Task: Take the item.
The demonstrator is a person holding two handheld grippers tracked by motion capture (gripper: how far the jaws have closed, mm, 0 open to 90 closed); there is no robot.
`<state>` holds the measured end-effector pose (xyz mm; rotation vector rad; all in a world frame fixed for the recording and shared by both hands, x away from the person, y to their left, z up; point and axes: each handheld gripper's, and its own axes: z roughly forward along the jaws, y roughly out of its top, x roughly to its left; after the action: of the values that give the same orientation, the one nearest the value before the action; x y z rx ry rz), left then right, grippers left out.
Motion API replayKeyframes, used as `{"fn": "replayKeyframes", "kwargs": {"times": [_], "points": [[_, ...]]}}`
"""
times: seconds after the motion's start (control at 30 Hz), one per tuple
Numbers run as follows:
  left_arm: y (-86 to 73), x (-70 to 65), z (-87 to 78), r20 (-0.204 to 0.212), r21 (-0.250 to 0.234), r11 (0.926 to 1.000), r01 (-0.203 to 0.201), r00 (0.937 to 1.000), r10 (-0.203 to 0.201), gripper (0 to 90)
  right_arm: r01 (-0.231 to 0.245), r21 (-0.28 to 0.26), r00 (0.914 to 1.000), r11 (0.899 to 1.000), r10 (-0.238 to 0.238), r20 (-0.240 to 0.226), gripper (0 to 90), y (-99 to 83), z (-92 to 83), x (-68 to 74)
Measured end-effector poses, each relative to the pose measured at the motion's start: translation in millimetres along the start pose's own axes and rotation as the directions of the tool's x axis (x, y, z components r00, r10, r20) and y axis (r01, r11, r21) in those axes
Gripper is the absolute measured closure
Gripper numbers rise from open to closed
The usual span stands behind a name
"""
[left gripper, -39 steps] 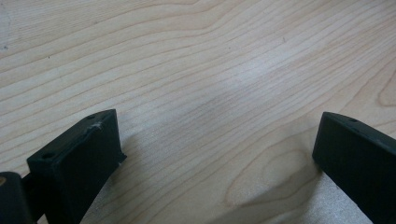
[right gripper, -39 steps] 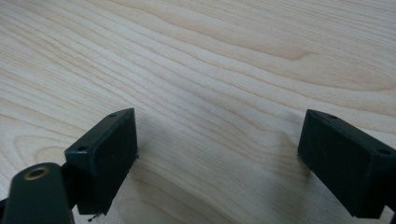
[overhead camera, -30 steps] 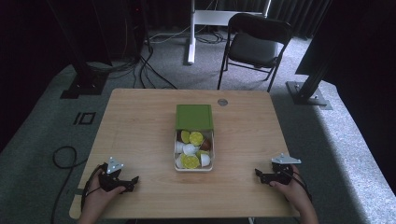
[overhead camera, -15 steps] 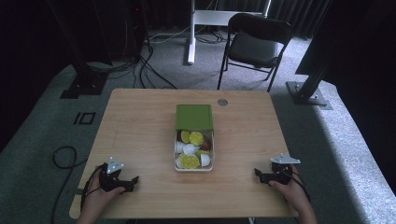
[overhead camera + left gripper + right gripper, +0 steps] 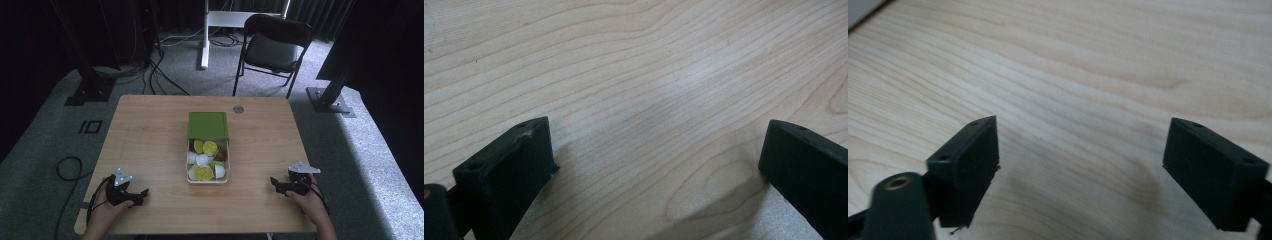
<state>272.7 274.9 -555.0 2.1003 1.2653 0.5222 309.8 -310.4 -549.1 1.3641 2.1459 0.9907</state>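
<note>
Tools first: you hold two, both low on the tabletop [image 5: 150,135] at its near edge. Your left tool [image 5: 141,196] sits at 7 o'clock, jaws spread wide over bare wood; your right tool [image 5: 274,183] at 5 o'clock, jaws likewise spread, pinching nothing. At centre stands one clear box [image 5: 207,167] of round capsules, three yellow-green, several white, with one green lid [image 5: 208,124] touching it at 12 o'clock. Beyond the tabletop stands one black chair [image 5: 272,47].

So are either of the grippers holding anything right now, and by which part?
Nothing is held. The left gripper and right gripper are both open over bare table, away from the box.
</note>
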Motion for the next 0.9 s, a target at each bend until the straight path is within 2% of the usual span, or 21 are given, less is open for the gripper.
{"fn": "replayKeyframes", "kwargs": {"times": [0.17, 0.23, 0.57, 0.63, 0.9], "points": [[0.0, 0.0, 0.0, 0.0, -0.001, 1.0, 0.001, 1.0, -0.001, 2.1, 0.004, -0.02, 0.9999, 1.0, -0.004, -0.011, 15.6, 9.8, -3.1, 3.9], [0.0, 0.0, 0.0, 0.0, -0.001, 1.0, 0.001, 1.0, -0.001, 2.1, 0.026, -0.033, 0.9996, 0.999, -0.026, -0.013, 15.6, 14.4, -4.3, 6.0], [0.0, 0.0, 0.0, 0.0, -0.001, 1.0, 0.001, 1.0, -0.001, 2.1, 0.043, -0.077, 0.9971, 0.996, -0.048, -0.058, 16.8, 36.0, -8.9, 18.9], [0.0, 0.0, 0.0, 0.0, -0.001, 1.0, 0.001, 1.0, -0.001, 2.1, 0.047, -0.096, 0.9955, 0.994, -0.054, -0.077, 16.9, 44.1, -11.8, 24.1], [0.0, 0.0, 0.0, 0.0, 0.0, 1.0, 0.0, 1.0, 0.0, 2.1, 0.076, -0.112, 0.9911, 0.991, -0.087, -0.1, 16.9, 62.1, -16.3, 35.2]]}}
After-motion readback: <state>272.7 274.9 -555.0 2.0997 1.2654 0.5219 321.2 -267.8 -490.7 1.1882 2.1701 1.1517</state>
